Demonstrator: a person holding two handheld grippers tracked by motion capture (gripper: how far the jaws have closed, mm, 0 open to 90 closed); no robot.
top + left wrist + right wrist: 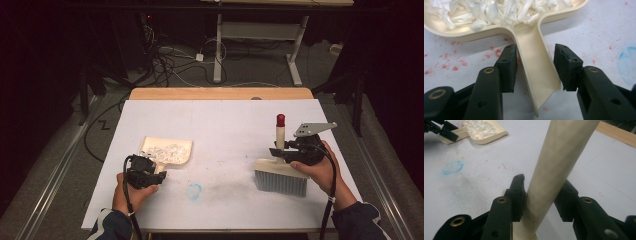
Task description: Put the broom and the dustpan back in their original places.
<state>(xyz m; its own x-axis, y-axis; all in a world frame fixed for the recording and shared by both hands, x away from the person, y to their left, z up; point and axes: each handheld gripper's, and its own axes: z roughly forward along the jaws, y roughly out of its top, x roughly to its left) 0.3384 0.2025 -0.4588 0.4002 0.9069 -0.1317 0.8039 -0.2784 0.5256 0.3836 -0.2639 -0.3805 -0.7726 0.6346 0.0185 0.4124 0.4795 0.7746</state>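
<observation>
Left: the left gripper [535, 71] straddles the handle of the cream dustpan [168, 151], jaws released, a gap visible on each side. The pan lies flat on the white surface [225, 125] and holds white shredded scraps [499, 11]. A blue smudge [194, 190] marks the middle. Right: the right gripper [541, 197] grasps the upright handle of the brush [280, 172], jaws clenched, bristles resting on the surface. Judged step: seize the pan; centre the handle, then close squarely so that it stays level.

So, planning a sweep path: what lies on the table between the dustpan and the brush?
High view: between dustpan and brush the white table holds no object, just a blue smudge and grey smear.
</observation>
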